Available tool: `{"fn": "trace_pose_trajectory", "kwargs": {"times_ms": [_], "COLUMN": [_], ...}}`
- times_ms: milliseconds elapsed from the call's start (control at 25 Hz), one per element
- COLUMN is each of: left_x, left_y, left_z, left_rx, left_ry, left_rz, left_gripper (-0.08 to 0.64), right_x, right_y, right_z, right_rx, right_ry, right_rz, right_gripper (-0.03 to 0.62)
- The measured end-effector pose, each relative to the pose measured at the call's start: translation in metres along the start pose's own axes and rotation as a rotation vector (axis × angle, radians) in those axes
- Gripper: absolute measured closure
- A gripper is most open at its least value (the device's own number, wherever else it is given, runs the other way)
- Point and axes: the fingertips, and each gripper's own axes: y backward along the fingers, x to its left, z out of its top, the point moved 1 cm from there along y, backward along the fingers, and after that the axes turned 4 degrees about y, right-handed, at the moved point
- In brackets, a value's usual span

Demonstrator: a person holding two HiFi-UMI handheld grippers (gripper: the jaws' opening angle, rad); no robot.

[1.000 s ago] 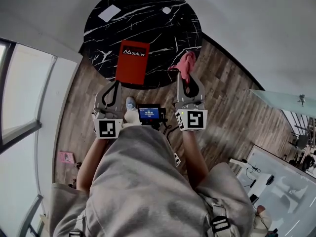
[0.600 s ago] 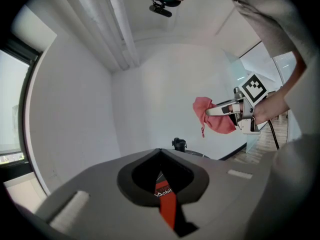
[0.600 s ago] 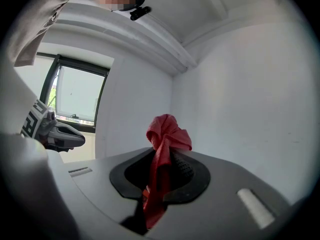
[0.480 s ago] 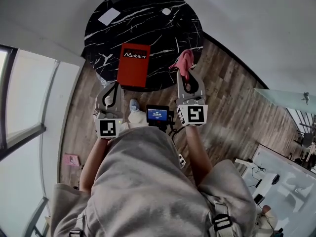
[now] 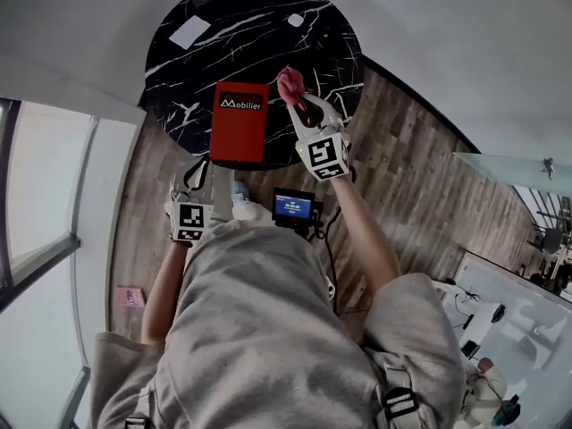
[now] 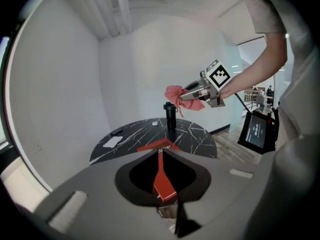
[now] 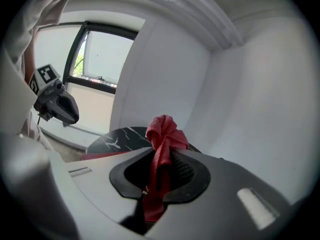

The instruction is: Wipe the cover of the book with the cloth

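Observation:
A red book [image 5: 239, 121] lies flat near the front edge of the round black marble table [image 5: 259, 34]. My right gripper [image 5: 292, 98] hangs over the table just right of the book's far corner, shut on a bunched red cloth [image 5: 287, 82] that sticks out past its tips [image 7: 163, 132]. My left gripper [image 5: 203, 162] sits at the table's near edge, by the book's front left corner. Its jaws are opening, parted by a narrow slit [image 6: 160, 154]. The book [image 6: 164, 181] shows through that slit, and the pads do not press on it.
A white card [image 5: 189, 32] and a small white piece [image 5: 295, 20] lie at the table's far side. A black bottle [image 6: 170, 116] stands on the table beyond the book. A small screen [image 5: 294, 206] hangs at my waist. There is wood floor all round and a window at the left.
My right gripper has carried the cloth from the table's right edge up and left, to beside the book. The left gripper has stayed near the book's front corner.

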Motion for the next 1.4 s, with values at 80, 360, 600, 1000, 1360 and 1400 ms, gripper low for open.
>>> {"fn": "trace_pose_trajectory", "kwargs": {"times_ms": [80,360,600,1000,1360,1400], "left_x": [0.0,-0.005,-0.01,-0.017,-0.016,-0.016], "left_y": [-0.007,-0.043,-0.061,-0.084,-0.087,-0.086], "left_z": [-0.022,-0.084,-0.114,-0.134,-0.136,-0.136], "left_rx": [0.052,0.203,0.323,0.429,0.444,0.446], "left_ry": [0.016,0.026,0.066,0.089,0.046,0.047], "left_rz": [-0.018,-0.127,-0.182,-0.195,-0.213,-0.213], "left_gripper": [0.518,0.478,0.436,0.408,0.422,0.422], "right_x": [0.009,0.034,0.043,0.063,0.077,0.077], "right_y": [-0.029,-0.108,-0.138,-0.164,-0.164,-0.164], "right_z": [-0.013,-0.073,-0.114,-0.14,-0.15,-0.149], "right_rx": [0.046,0.271,0.422,0.519,0.56,0.567], "right_ry": [0.057,0.186,0.197,0.271,0.369,0.363], "right_rz": [0.057,0.237,0.317,0.395,0.461,0.463], "right_gripper": [0.517,0.518,0.518,0.518,0.518,0.518]}}
